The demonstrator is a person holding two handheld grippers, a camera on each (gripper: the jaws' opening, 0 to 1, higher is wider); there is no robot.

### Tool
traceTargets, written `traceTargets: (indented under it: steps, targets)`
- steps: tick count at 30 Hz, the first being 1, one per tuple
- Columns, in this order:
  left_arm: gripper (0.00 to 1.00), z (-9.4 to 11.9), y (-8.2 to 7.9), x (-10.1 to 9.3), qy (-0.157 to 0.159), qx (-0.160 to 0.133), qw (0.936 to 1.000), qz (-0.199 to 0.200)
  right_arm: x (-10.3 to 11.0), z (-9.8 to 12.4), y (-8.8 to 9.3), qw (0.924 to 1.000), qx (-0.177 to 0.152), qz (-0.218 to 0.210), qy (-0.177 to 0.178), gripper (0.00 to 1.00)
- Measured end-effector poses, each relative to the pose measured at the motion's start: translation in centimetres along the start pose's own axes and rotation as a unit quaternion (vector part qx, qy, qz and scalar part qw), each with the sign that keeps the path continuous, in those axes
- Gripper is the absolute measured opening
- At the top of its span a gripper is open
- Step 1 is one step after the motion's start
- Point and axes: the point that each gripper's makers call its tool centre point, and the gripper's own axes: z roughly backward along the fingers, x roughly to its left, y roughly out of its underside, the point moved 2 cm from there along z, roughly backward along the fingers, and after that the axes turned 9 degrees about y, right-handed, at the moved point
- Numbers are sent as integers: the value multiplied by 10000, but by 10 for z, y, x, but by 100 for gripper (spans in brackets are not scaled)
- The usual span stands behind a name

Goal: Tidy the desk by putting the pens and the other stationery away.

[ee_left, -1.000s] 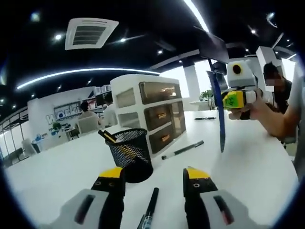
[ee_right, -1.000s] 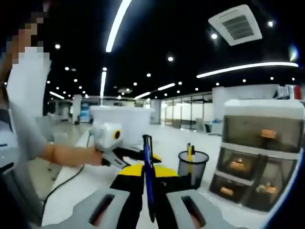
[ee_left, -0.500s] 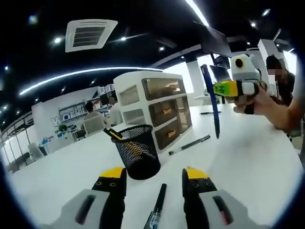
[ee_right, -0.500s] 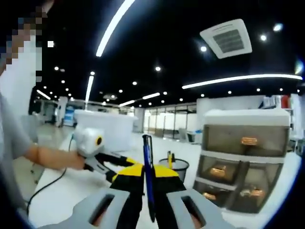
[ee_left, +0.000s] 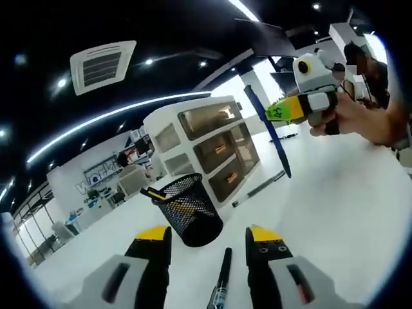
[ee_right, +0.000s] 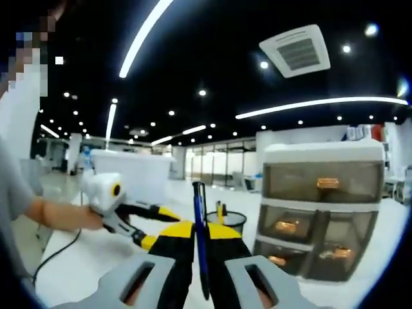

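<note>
While the right tool [ee_right: 201,239] pinches a blue pen [ee_right: 201,248] upright, the left tool [ee_left: 209,237] gapes wide, holding nothing.

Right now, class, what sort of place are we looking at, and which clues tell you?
Probably an open-plan office: a white desk with a mesh pen pot and drawer unit, plus ceiling strip lights and an air-con vent.

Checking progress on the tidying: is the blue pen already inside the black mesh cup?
No, the blue pen is clamped in the right gripper, held in the air above the desk, apart from the mesh cup.
</note>
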Motion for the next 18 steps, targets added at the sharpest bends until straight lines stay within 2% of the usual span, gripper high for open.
traceTargets:
  steps: [18]
  targets:
    - [46,-1,3,5,-57,20,10000,61,-3,-2,1,9999,-60,115,83,4]
